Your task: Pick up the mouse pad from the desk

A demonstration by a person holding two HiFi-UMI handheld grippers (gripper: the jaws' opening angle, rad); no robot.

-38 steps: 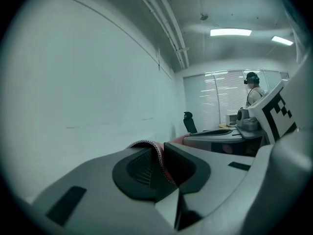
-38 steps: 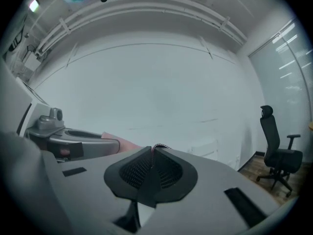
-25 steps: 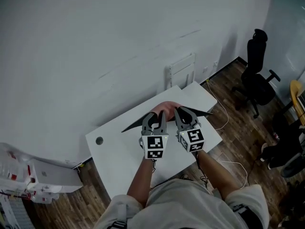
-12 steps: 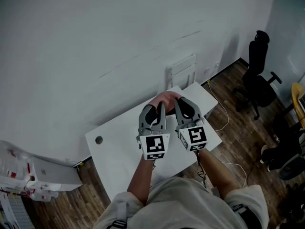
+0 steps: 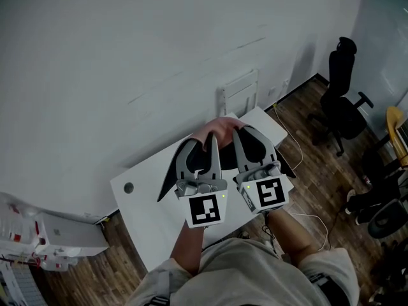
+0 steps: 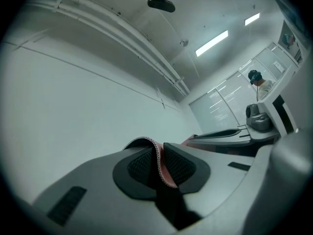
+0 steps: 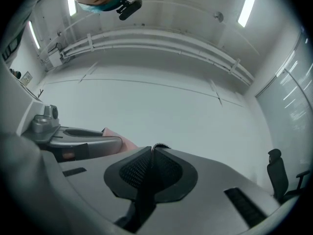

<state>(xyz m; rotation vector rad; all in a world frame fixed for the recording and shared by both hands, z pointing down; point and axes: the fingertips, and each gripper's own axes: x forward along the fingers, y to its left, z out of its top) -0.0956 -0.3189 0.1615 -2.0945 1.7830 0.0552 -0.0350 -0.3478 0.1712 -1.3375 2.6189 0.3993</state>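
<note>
The mouse pad (image 5: 220,126) is pink on one face and black on the other. It hangs in the air above the white desk (image 5: 137,218), with its black flaps drooping on both sides. My left gripper (image 5: 203,140) and my right gripper (image 5: 244,131) stand side by side, each shut on the pad's upper edge. In the left gripper view the stitched pink edge of the mouse pad (image 6: 159,163) is folded between the pads. In the right gripper view a thin black edge of the mouse pad (image 7: 155,150) is pinched between the jaws.
The desk has a round cable hole (image 5: 128,187) near its left end and stands against a white wall. A black office chair (image 5: 344,104) is at the right on the wooden floor, with a cable (image 5: 299,155) near it. White boxes (image 5: 57,238) lie at the lower left.
Both grippers have risen together toward the head camera with the mouse pad held between them. The pad has come up off the desk, and its black sides now sag lower.
</note>
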